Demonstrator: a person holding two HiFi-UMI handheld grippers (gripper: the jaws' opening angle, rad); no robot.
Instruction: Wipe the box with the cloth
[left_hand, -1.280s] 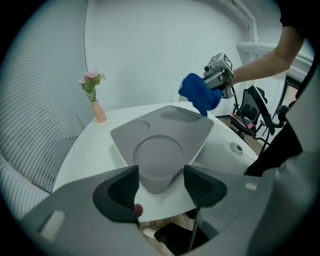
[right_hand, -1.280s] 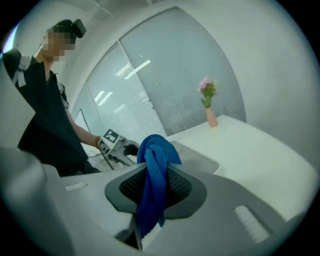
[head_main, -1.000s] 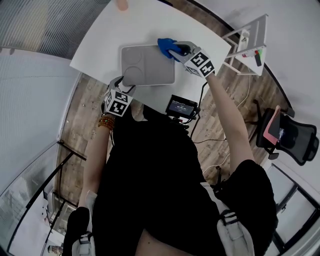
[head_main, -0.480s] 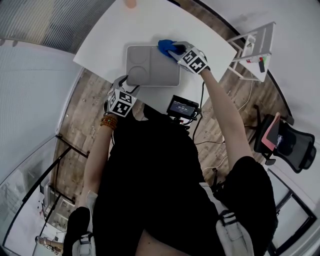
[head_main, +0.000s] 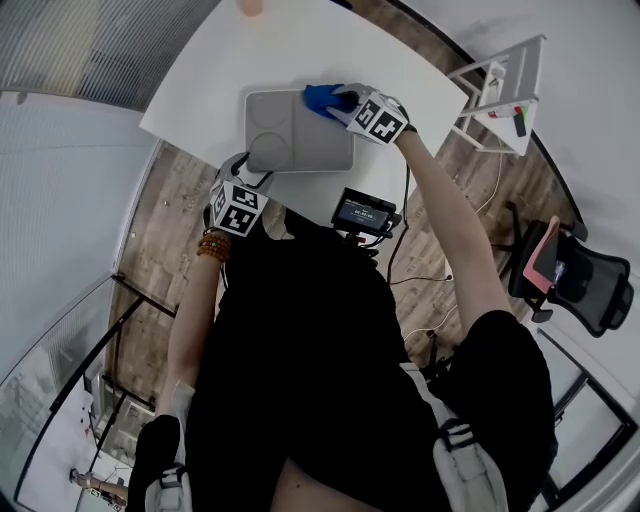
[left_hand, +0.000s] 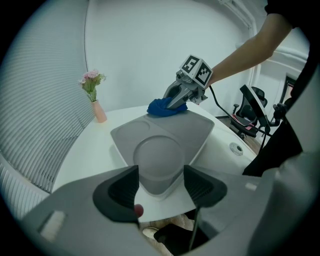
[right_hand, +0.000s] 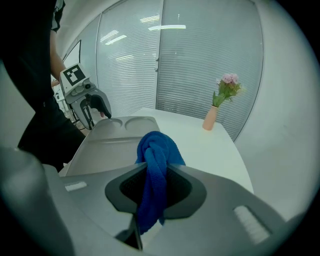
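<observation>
Cloth (head_main: 318, 98): blue, clamped in right gripper (head_main: 342, 101) jaws; has slid inward along box (head_main: 290, 140) far edge, so wiping is under way. Left gripper (left_hand: 160, 182): jaws apart astride near corner. Box lies on white surface (head_main: 200, 85).

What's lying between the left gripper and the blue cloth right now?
Between the left gripper and the cloth lies only the grey box, its top bare apart from its round recesses; the left gripper view shows this.

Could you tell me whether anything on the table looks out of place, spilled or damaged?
Nothing stands out. The box lies flat on the table, the cloth is bunched in the right gripper at the box's far corner, and the vase of flowers stands upright.
</observation>
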